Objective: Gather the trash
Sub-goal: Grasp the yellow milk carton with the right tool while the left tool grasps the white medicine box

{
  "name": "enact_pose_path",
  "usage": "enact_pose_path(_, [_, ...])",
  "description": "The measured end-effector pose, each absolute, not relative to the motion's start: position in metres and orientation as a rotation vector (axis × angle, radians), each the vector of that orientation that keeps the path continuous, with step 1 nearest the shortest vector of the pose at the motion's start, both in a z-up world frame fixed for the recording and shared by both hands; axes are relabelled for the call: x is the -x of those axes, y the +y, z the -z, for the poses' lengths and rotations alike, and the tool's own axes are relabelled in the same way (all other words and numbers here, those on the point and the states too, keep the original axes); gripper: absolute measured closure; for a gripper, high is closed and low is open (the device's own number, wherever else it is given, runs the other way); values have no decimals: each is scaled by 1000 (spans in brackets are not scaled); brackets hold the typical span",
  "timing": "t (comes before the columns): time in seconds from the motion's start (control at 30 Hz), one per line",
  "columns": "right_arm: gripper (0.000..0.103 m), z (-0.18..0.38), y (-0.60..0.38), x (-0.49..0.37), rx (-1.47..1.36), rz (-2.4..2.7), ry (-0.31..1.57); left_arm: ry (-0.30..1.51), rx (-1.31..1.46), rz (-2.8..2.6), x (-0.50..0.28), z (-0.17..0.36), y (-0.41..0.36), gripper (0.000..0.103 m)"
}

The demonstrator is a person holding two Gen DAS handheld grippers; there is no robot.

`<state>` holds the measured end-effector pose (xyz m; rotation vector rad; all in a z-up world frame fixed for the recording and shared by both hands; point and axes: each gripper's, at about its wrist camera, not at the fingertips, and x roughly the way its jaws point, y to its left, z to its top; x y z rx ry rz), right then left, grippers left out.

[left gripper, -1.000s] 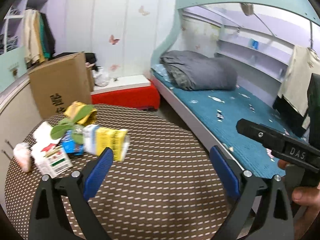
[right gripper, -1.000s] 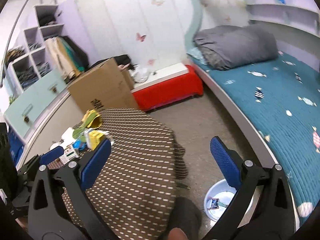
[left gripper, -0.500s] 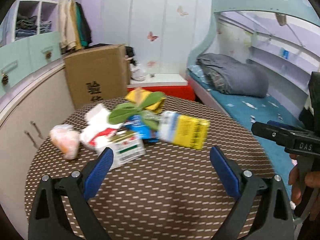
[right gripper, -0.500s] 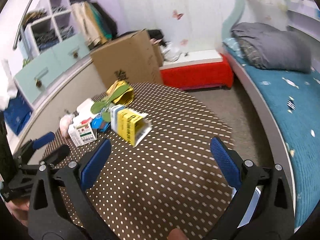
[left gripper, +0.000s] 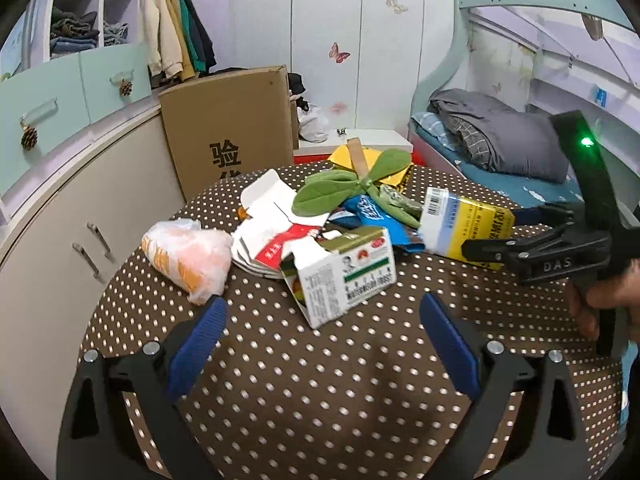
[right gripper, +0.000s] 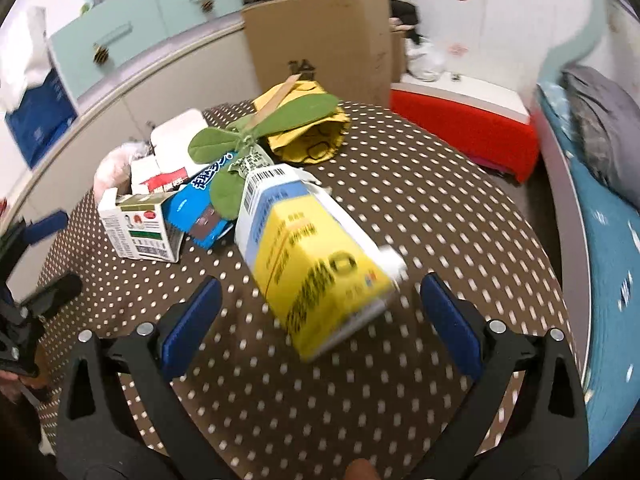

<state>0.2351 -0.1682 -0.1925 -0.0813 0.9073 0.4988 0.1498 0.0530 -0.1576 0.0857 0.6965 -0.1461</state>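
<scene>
A pile of trash lies on the round brown dotted table (left gripper: 320, 380). It holds a yellow and white carton (right gripper: 316, 256), a white and green box (left gripper: 344, 276), a blue wrapper (right gripper: 200, 212), an orange plastic bag (left gripper: 188, 252), a green leafy piece (left gripper: 344, 184) and a yellow bag (right gripper: 308, 136). My left gripper (left gripper: 322, 316) is open just in front of the white and green box. My right gripper (right gripper: 318, 300) is open, its blue pads either side of the yellow carton's near end. It also shows in the left wrist view (left gripper: 520, 236), beside the carton.
A cardboard box (left gripper: 232, 136) stands behind the table. A curved cabinet (left gripper: 60, 208) runs along the left. A red bench (right gripper: 464, 128) and a bed with a grey duvet (left gripper: 500, 140) are at the right.
Both grippers have swung left and come close to the trash pile. The right gripper now has the yellow carton between its open fingers.
</scene>
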Motion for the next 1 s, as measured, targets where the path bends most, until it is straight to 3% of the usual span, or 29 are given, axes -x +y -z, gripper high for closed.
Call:
enact_pose_path(0.03, [13, 194, -166, -238, 95, -512, 910, 698, -97, 155, -153, 157, 53, 8])
enact_pose_path(0.1, [39, 194, -163, -239, 115, -510, 913, 687, -139, 166, -161, 156, 51, 8])
enact_pose_path(0.2, [46, 192, -167, -231, 82, -516, 917, 671, -240, 206, -174, 155, 43, 8])
enact_pose_path(0.43, [49, 188, -195, -195, -25, -438, 914, 700, -465, 384, -205, 171, 24, 9])
enact_pose_path(0.53, [49, 183, -204, -176, -50, -423, 897, 759, -476, 443, -205, 178, 20, 37])
enact_pose_path(0.63, [48, 183, -209, -159, -75, -413, 899, 791, -466, 479, -187, 184, 15, 49])
enact_pose_path(0.77, [42, 183, -205, -150, -62, -407, 894, 810, -385, 482, -171, 186, 16, 48])
enact_pose_path(0.8, [36, 182, -203, -150, -63, -415, 890, 796, -381, 466, -172, 184, 16, 45])
enact_pose_path(0.87, [32, 183, -199, -152, -51, -413, 889, 781, -351, 428, -179, 181, 17, 31])
enact_pose_path(0.93, [32, 186, -192, -157, -32, -413, 895, 798, -314, 429, -189, 180, 15, 31])
enact_pose_path(1.0, [37, 192, -187, -160, -1, -390, 910, 829, -295, 421, -196, 183, 13, 49])
